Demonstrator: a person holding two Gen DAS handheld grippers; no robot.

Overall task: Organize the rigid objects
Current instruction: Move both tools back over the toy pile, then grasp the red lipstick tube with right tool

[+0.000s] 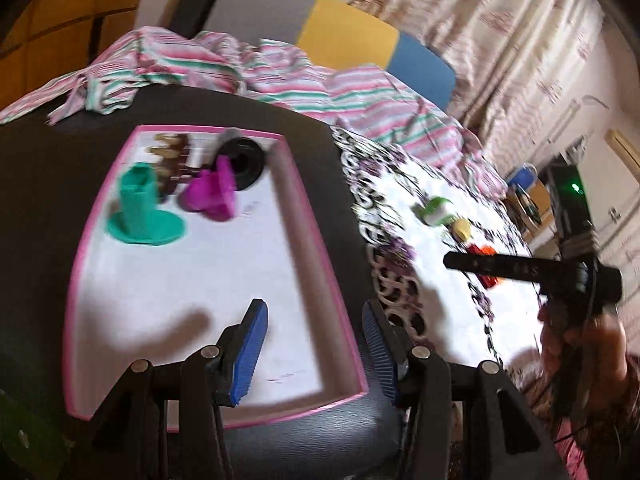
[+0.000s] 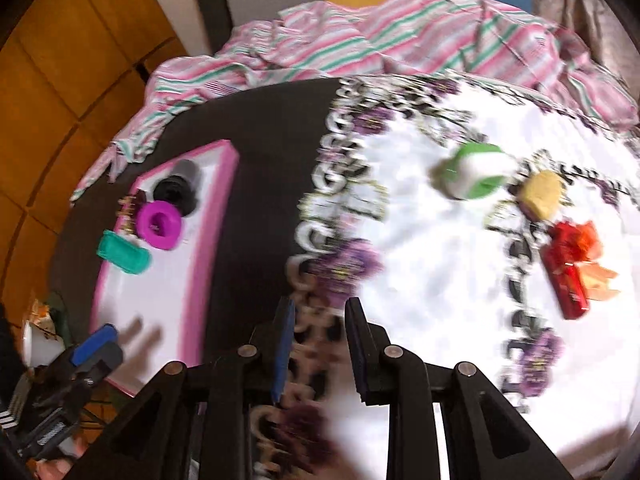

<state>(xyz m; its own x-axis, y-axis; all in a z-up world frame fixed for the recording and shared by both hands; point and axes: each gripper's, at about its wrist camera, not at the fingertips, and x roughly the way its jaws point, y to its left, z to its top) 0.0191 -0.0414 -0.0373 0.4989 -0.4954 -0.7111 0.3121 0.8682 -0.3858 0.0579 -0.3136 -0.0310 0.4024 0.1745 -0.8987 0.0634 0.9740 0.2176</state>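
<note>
Left wrist view: left gripper (image 1: pixel 316 344) over the near corner of the pink-rimmed tray (image 1: pixel 308 216), blue fingers (image 1: pixel 250 354) spread apart, nothing between them. Teal piece (image 1: pixel 142 208), magenta piece (image 1: pixel 210 192) and black ring (image 1: pixel 244 160) already inside, at the tray's far end. Off to the right on the patterned cloth (image 1: pixel 432 240), well apart from the tray: green-and-white block (image 1: pixel 434 210), yellow piece (image 1: pixel 462 230), red item partly hidden behind the right gripper.

Right wrist view: right gripper (image 2: pixel 320 344) above the cloth's lacy edge, fingers (image 2: pixel 285 344) nearly clenched, gap narrow, empty. Loose things ahead and to the right: green-and-white block (image 2: pixel 474 176) farthest, yellow piece (image 2: pixel 542 194) beside it, red item (image 2: pixel 568 272) nearest, long axis running toward the camera. Right hand judged closer to all three; blur obscures detail.
</note>
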